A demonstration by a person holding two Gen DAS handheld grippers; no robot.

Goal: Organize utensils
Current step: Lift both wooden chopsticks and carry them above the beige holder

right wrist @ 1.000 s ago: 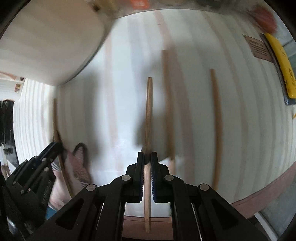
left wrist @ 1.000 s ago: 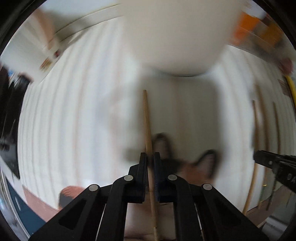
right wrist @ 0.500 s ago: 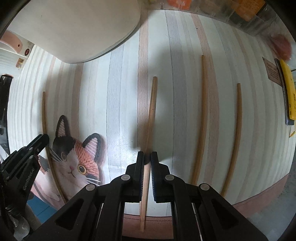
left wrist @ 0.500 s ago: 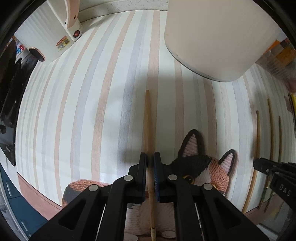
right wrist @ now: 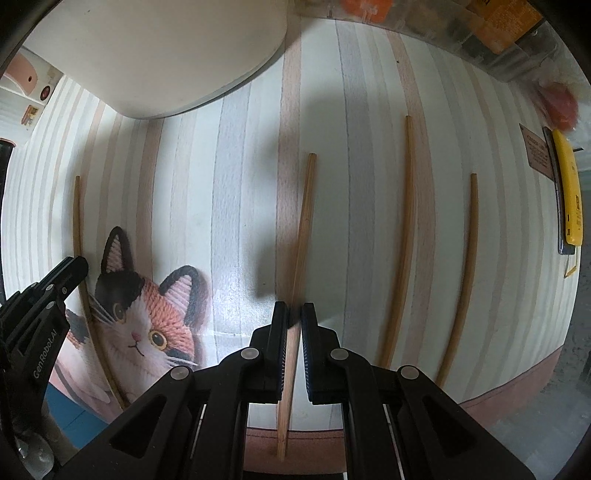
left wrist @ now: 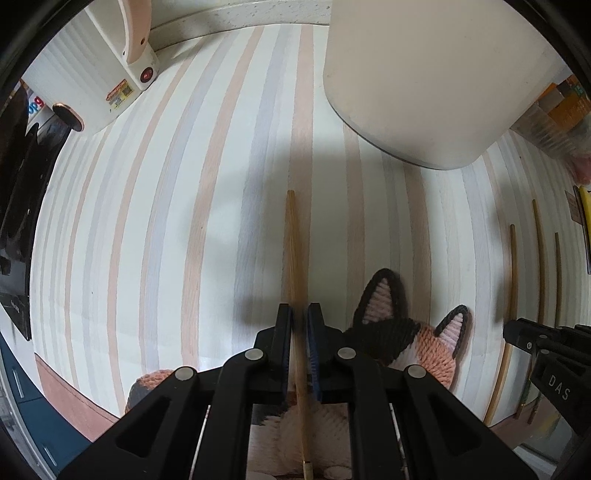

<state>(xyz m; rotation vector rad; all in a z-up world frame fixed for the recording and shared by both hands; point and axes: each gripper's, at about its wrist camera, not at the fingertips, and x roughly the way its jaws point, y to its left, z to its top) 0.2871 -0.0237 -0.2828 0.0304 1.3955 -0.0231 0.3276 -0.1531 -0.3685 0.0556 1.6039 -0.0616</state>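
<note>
My left gripper (left wrist: 298, 314) is shut on a wooden chopstick (left wrist: 293, 254) that points forward over the striped mat (left wrist: 147, 221). My right gripper (right wrist: 294, 312) is shut on another wooden chopstick (right wrist: 303, 221). Two more chopsticks (right wrist: 400, 258) (right wrist: 461, 277) lie on the mat to its right. The left gripper (right wrist: 40, 295) and its chopstick (right wrist: 76, 214) show at the left of the right wrist view. The right gripper (left wrist: 546, 347) shows at the right edge of the left wrist view. A large white container (left wrist: 432, 81) stands ahead of both.
A crocheted cat coaster (right wrist: 147, 314) lies on the mat between the grippers. A white and pink appliance (left wrist: 125, 66) stands at the far left. A yellow tool (right wrist: 569, 199) lies off the mat at the right. Orange packages (right wrist: 498, 14) sit at the back right.
Both grippers have pulled back from the white container, each still holding its chopstick. The cat coaster and the loose chopsticks have come fully into view.
</note>
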